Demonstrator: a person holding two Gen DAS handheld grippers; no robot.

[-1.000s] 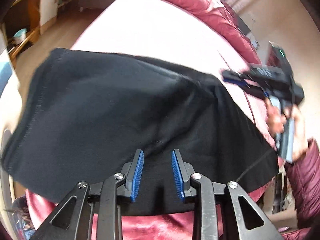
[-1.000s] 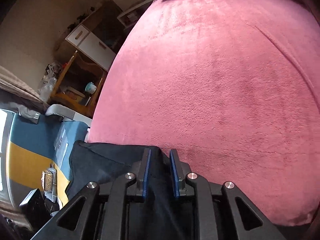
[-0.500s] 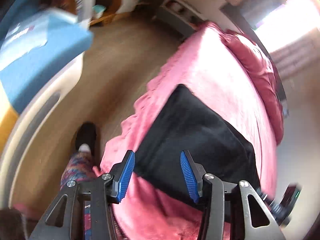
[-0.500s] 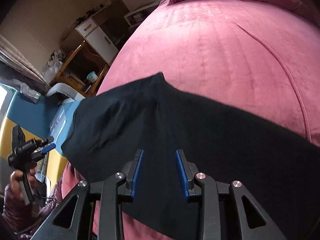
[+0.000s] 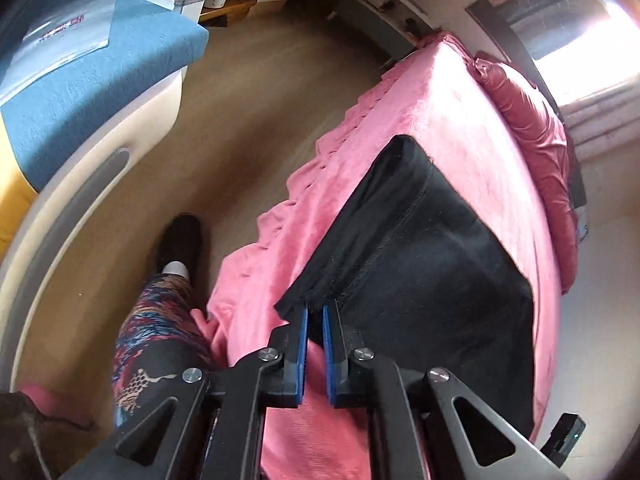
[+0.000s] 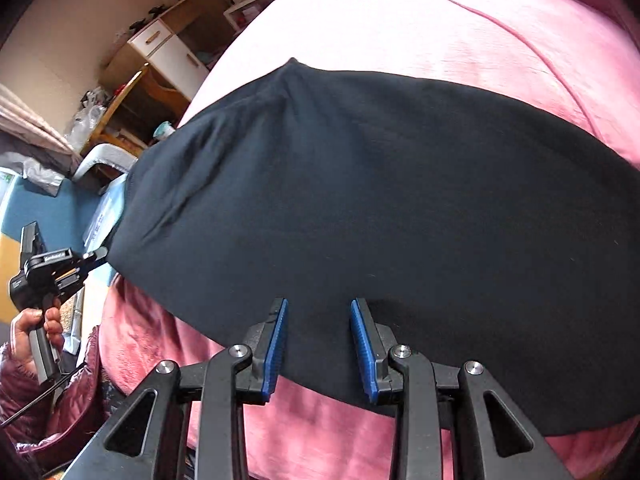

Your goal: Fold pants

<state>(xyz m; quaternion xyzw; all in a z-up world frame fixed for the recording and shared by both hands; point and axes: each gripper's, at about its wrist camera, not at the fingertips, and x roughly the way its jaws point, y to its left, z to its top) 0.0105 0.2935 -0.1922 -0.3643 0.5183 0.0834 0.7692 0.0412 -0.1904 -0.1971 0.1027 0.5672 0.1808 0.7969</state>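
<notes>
The black pants [image 6: 360, 208] lie folded in a broad slab on the pink bed cover [image 6: 440, 32]. My left gripper [image 5: 315, 312] is shut on the near left corner of the pants [image 5: 420, 264], at the bed's edge. In the right wrist view that gripper [image 6: 96, 258] shows at the left, pinching the same corner. My right gripper [image 6: 318, 312] is open and empty, its blue pads just above the pants' near edge.
The bed cover [image 5: 440, 92] ends in a frilled edge over the wooden floor [image 5: 248, 92]. The person's patterned leg [image 5: 156, 328] and black shoe stand beside the bed. A blue-topped cot [image 5: 80, 92] is at the left. A wooden desk [image 6: 156, 64] stands beyond the bed.
The right gripper let go of the pants and opened wider. The left gripper swung to the bed's left edge, then closed on the pants' corner.
</notes>
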